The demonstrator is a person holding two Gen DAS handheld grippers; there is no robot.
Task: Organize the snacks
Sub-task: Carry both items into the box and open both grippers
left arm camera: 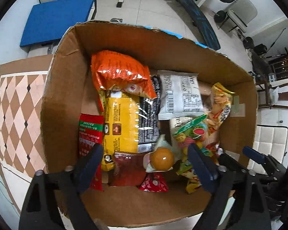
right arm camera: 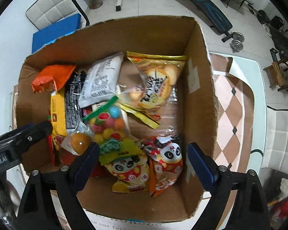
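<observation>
1. You are over the box (right arm camera: 199, 88) on the table (right arm camera: 232, 105), both tongs pointing down into it. I judge this the drop-off step: snacks are in the box and nothing is in either tool.
2. Your left tongs (left arm camera: 145, 151) stand wide apart, empty, above the orange jelly cup (left arm camera: 162, 159) and a red packet (left arm camera: 128, 170); I cannot tell whether the pads brush the packets below.
3. Your right tongs (right arm camera: 142, 153) are equally wide and empty, over the two panda packets (right arm camera: 169, 157), with the candy bag (right arm camera: 107, 124) just beyond.
4. Farther in lie the white packet (right arm camera: 101, 78), the biscuit bag (right arm camera: 155, 82) and the orange bag (left arm camera: 119, 71).
5. The next move likely calls for lifting both tongs clear of the box walls and going for the next loose snack, if any remain outside.
</observation>
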